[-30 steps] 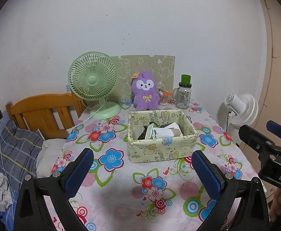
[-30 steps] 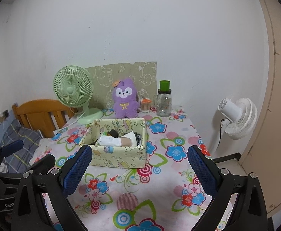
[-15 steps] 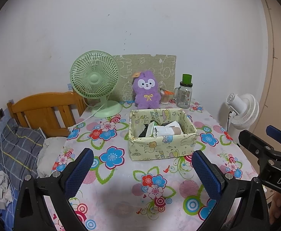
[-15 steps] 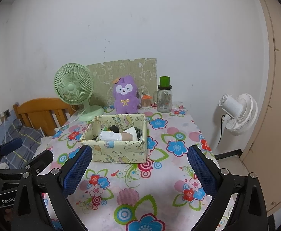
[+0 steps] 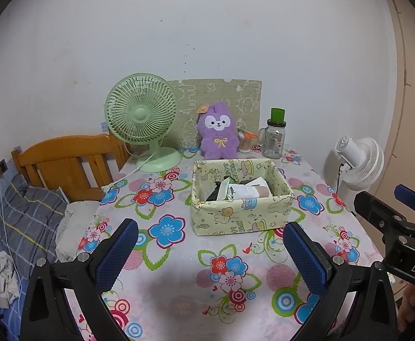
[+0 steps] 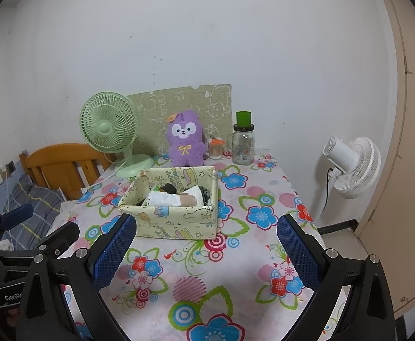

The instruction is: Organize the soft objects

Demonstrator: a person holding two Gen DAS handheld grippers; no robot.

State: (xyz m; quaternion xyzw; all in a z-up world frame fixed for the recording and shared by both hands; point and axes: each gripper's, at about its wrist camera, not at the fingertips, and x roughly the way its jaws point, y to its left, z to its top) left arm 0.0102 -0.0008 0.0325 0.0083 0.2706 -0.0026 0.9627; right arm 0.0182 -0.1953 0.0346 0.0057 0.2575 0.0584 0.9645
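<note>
I had both tools hovering over the near edge of the worktop [image 5: 179, 284], which was covered in a floral cloth. My left hand-held gripper [image 5: 207, 250] stood wide open with nothing between its blue pads, and the right hand-held gripper [image 6: 206, 248] was just as wide open and empty.

The fabric storage box [image 5: 241, 216] sat near the middle of the worktop, beyond both tools and apart from them. Inside it lay a white rolled soft item [image 5: 247, 191] on top of some darker pieces I could not make out. The purple plush toy [image 5: 218, 135] sat upright at the far edge, behind the box, leaning against a patterned green board [image 5: 221, 93] propped on the wall. A green desk fan [image 5: 142, 113] stood to the plush's left, and a glass jar with a green lid [image 5: 275, 135] to its right, with a small container [image 5: 244, 143] between plush and jar. A white fan [image 6: 352, 167] stood off the worktop's right side, and a wooden headboard [image 5: 65, 162] and a plaid pillow [image 5: 28, 216] lay to the left.
</note>
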